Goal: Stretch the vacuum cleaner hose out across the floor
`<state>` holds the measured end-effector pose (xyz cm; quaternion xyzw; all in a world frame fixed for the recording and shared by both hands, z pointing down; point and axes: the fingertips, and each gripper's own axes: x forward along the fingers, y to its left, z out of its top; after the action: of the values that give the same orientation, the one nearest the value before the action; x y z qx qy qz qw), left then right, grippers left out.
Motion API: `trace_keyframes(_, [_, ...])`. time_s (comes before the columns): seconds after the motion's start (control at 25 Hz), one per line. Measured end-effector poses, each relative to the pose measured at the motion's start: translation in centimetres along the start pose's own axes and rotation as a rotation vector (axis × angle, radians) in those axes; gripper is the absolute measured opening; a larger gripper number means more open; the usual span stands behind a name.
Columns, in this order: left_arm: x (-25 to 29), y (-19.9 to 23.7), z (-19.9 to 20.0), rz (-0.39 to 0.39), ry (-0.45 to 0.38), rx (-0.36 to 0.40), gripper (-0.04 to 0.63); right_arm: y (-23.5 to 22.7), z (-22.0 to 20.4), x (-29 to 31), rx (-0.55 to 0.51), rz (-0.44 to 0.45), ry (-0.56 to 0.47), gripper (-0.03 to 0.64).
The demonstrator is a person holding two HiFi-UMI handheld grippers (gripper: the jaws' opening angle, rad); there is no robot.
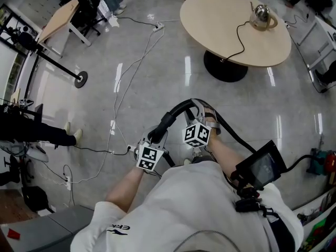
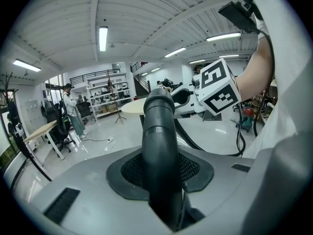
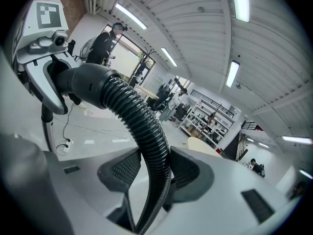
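Hose (image 1: 181, 106) arches above the floor (image 1: 173, 77), left claw (image 2: 159, 180) clamped on its smooth cuff, right claw (image 3: 154, 175) on its ribbed length; best draw them apart low and steady, avoiding kinks.

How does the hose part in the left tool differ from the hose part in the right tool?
The left tool is shut on the smooth cuff, which is thick and rigid-looking. The right tool is shut on the ribbed section, which is thinner and corrugated. The smooth cuff stands nearly straight; the ribbed section curves. Both are black parts of one hose.
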<state>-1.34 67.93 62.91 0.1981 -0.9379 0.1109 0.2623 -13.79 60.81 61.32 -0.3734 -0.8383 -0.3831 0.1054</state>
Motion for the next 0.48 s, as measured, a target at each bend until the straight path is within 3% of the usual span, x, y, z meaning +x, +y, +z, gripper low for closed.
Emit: trace_keyframes(0.48, [-0.9,5.2,-1.4,-0.019,-0.024,-0.016,0.123,1.7,3.8,3.3,0.023,-0.019,0.004,0.189])
